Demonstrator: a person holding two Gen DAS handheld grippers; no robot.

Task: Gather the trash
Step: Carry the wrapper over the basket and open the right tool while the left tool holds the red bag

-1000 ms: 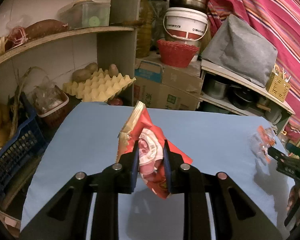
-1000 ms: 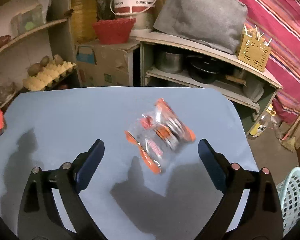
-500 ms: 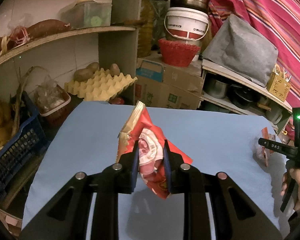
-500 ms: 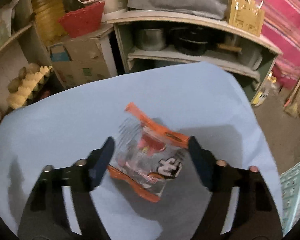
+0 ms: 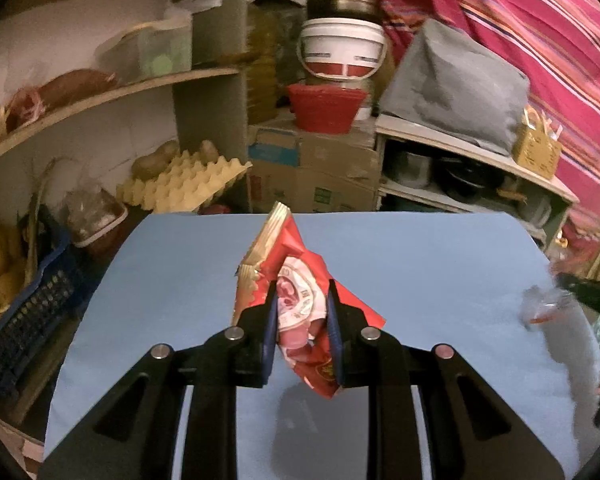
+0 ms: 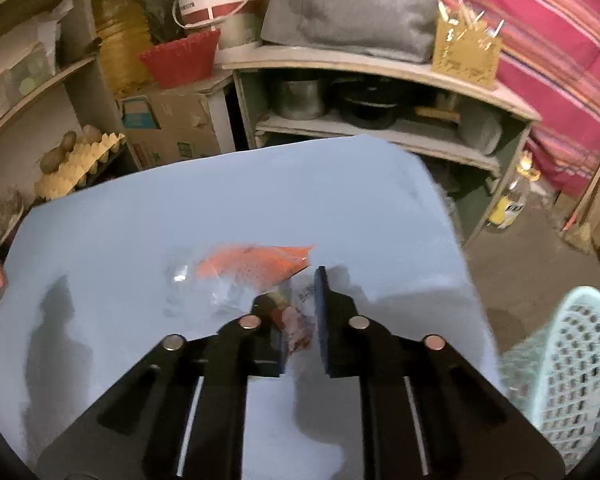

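Hanging between the two blue pads of the left gripper, the red snack wrapper is clamped at its middle, its gold-edged top standing above the fingertips and its crumpled lower end drooping below them, clear of the blue worktop, over the middle of it.

The second piece of trash, a clear plastic bag with an orange strip, is caught at one end between the pads of the right gripper, which are drawn close together on it; the rest of the bag spreads to the left of and beyond the fingertips, blurred, near the worktop's right edge. Whether the bag rests on the surface or is lifted off it cannot be told. In the left wrist view the same bag shows small and smeared at the far right side of the worktop.

Beside the right edge of the worktop stands a pale green perforated basket, on the floor below. Past the far edge are cardboard boxes, a red basket, a white bucket and yellow egg trays on shelves.
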